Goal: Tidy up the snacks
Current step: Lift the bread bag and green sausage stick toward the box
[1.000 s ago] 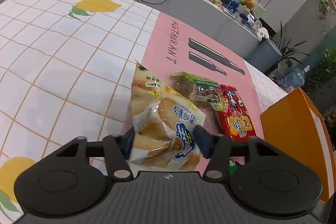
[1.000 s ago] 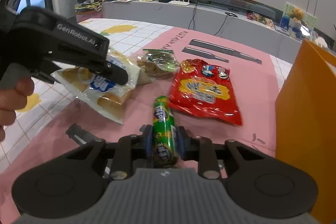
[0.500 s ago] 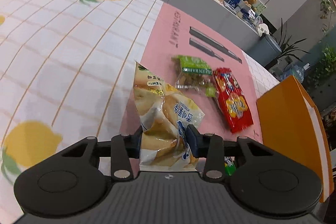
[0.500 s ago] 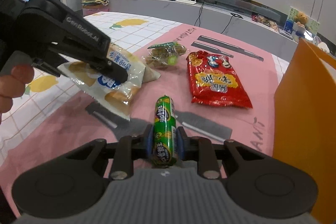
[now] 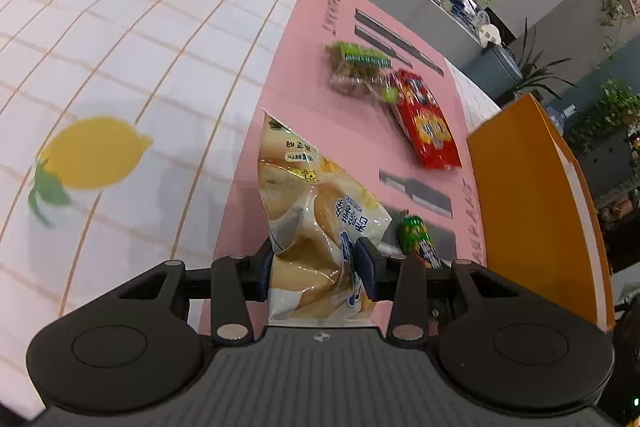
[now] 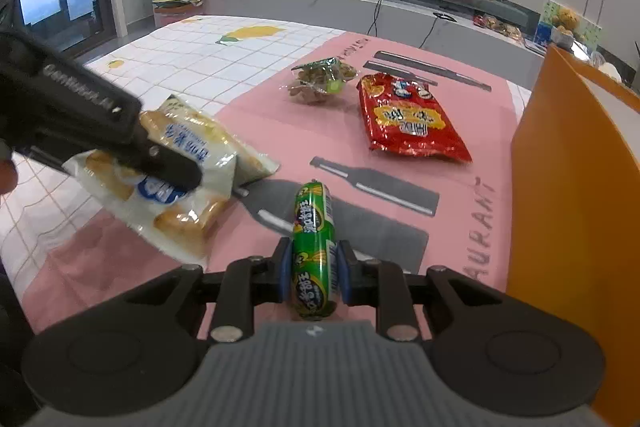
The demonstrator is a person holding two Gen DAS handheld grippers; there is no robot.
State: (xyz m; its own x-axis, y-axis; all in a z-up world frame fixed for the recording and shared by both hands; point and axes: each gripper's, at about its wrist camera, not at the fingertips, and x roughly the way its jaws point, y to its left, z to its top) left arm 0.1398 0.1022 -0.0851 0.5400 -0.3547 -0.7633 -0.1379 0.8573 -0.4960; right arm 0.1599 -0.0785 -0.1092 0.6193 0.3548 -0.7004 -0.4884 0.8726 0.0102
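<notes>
Left wrist view: the left gripper (image 5: 316, 273) had just been closing, and its 2 blue pads pinched the lower part of a clear bread bag (image 5: 316, 227), crumpling the plastic between them. The bag was lifted above the pink placemat (image 5: 304, 39), its top edge pointing away from the camera. Farther off on the mat lay a green-topped bag of nuts (image 5: 358, 73) and, touching its right side, a red snack packet (image 5: 426, 119). A green sausage stick (image 5: 418, 237) showed just right of the bread bag. An orange box (image 5: 532, 199) stood at the mat's right edge. The lemon-print tablecloth (image 5: 120, 59) covered the table to the left.

Right wrist view: the right gripper (image 6: 314, 273) was narrow, clamped on the lower half of the green sausage stick (image 6: 314, 227), which pointed forward, raised over the mat (image 6: 256, 123). At left, the left gripper (image 6: 160, 163) held the bread bag (image 6: 180, 187) off the table. The nut bag (image 6: 320, 81) and red packet (image 6: 408, 119) lay beyond, side by side. The orange box (image 6: 576, 187) filled the right side.
</notes>
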